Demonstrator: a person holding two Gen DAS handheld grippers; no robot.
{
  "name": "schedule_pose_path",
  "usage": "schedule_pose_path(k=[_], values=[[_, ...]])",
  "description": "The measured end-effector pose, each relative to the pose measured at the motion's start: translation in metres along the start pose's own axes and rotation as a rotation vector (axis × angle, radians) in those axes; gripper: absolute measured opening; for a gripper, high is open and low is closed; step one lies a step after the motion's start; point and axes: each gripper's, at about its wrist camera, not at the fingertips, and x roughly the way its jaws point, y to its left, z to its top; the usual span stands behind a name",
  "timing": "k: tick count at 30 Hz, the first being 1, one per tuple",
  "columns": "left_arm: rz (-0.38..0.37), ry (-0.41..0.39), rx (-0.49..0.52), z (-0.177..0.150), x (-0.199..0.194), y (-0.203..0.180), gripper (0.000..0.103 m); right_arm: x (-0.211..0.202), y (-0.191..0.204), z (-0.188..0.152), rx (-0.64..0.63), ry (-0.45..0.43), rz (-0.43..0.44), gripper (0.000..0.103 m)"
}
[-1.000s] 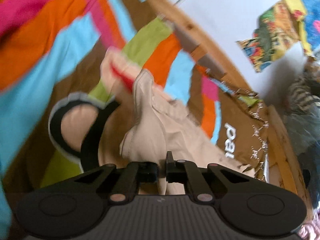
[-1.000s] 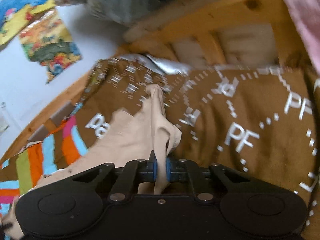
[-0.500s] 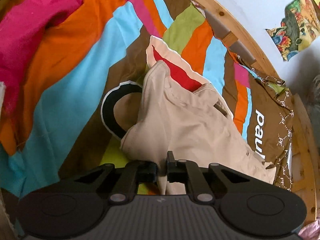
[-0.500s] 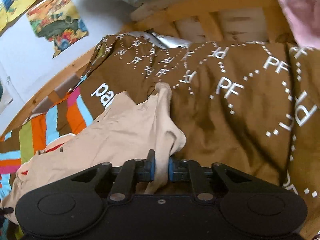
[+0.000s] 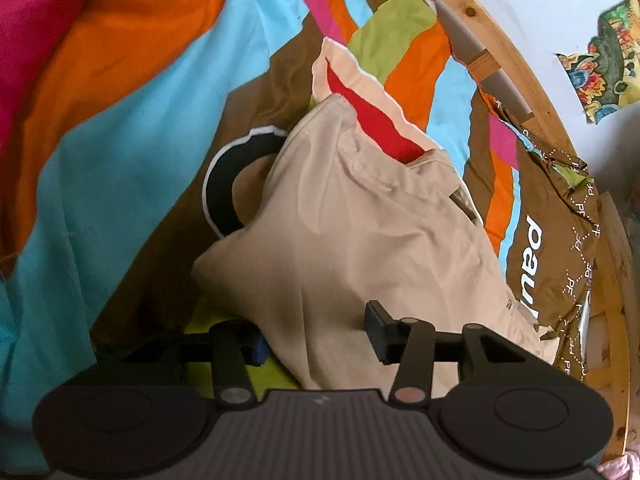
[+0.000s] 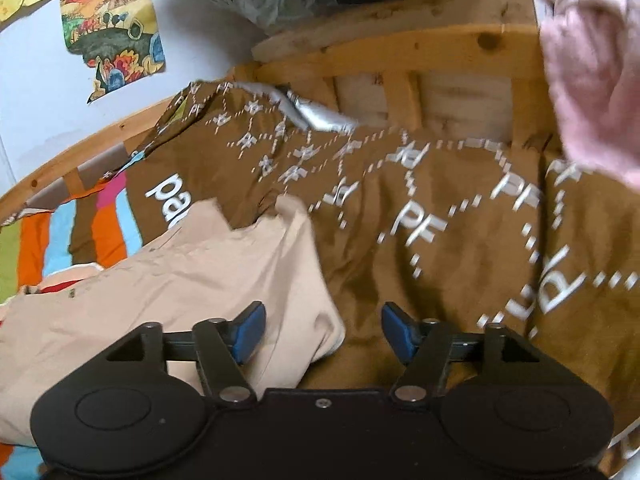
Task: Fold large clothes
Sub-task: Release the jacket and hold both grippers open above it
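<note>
Both jaws, pinched on the beige garment [image 5: 360, 240] half a second ago, now stand spread apart. The left hand-held gripper [image 5: 316, 334] straddles a fold without clamping it; the right hand-held gripper [image 6: 322, 332] has released the corner, which lies slack on the brown bedcover [image 6: 440, 260]. The garment, earlier lifted and bunched, now rests flatter on the bed.

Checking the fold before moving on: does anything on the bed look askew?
Yes. The beige garment lies bunched, not flat; its red-lined end sticks out at the far side, and a corner flops onto the brown printed duvet.
</note>
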Motion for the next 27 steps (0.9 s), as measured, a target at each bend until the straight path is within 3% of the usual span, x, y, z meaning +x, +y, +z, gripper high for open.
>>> schedule_pose_path(k=[4, 10, 16, 23, 27], values=[[-0.003, -0.002, 0.006, -0.001, 0.002, -0.003, 0.060, -0.007, 0.009, 0.005, -0.083, -0.092, -0.023, 0.082], [0.003, -0.010, 0.013, 0.001, 0.004, -0.006, 0.071, -0.006, 0.047, 0.009, -0.265, -0.188, 0.052, 0.096], [0.013, -0.019, 0.054, -0.001, 0.007, -0.015, 0.091, 0.019, 0.093, 0.003, -0.342, -0.119, 0.212, 0.100], [0.010, -0.028, 0.142, -0.008, 0.011, -0.029, 0.099, 0.037, 0.152, -0.004, -0.422, -0.045, 0.364, 0.102], [0.010, -0.021, 0.132, -0.008, 0.015, -0.027, 0.099, 0.039, 0.178, -0.004, -0.477, -0.046, 0.406, 0.102]])
